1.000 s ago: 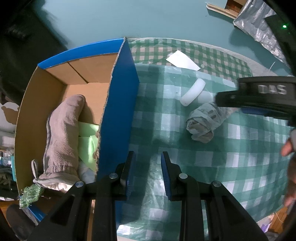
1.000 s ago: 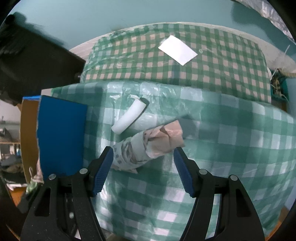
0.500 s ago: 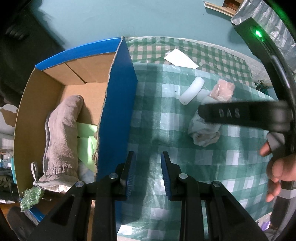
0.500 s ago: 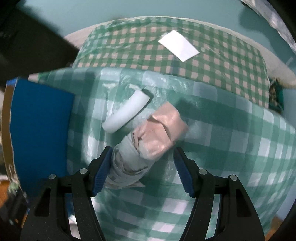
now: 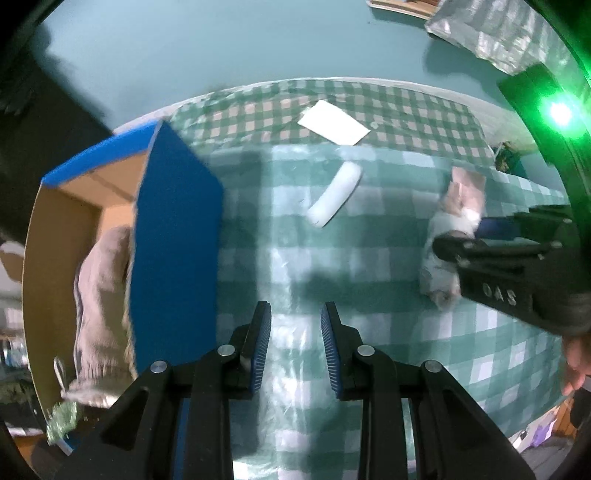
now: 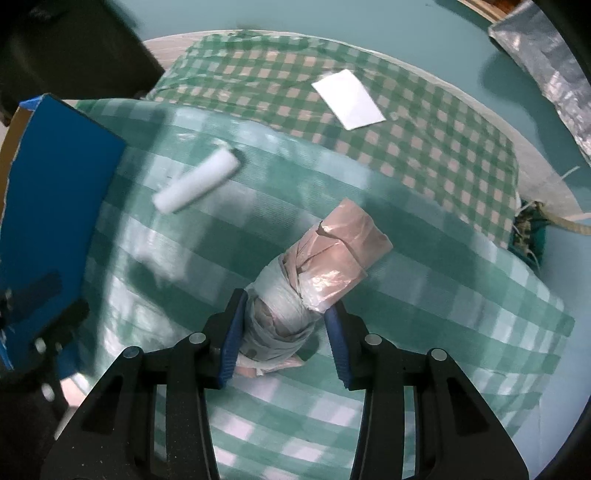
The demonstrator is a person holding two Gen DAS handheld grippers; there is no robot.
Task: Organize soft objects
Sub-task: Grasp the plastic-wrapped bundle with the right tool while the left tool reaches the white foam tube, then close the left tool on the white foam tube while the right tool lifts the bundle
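A rolled cloth bundle (image 6: pixel 295 295), grey at the near end and wrapped in pink plastic at the far end, lies on the green checked tablecloth (image 6: pixel 424 332). My right gripper (image 6: pixel 284 332) has its blue pads on both sides of the grey end, touching it. The bundle also shows in the left wrist view (image 5: pixel 448 236), partly behind the right gripper. A white foam roll (image 5: pixel 334 194) lies farther back. My left gripper (image 5: pixel 295 347) is slightly open and empty above the cloth, beside the blue cardboard box (image 5: pixel 177 251).
The box holds a grey-beige sock (image 5: pixel 99 291) and a green scrubber (image 5: pixel 61 421) at its near corner. A white paper sheet (image 6: pixel 347 99) lies at the back of the table. A silver foil bag (image 5: pixel 480 29) lies on the teal floor beyond.
My right gripper has moved down onto the bundle and narrowed around its grey end. The left gripper has shifted right, away from the box wall.
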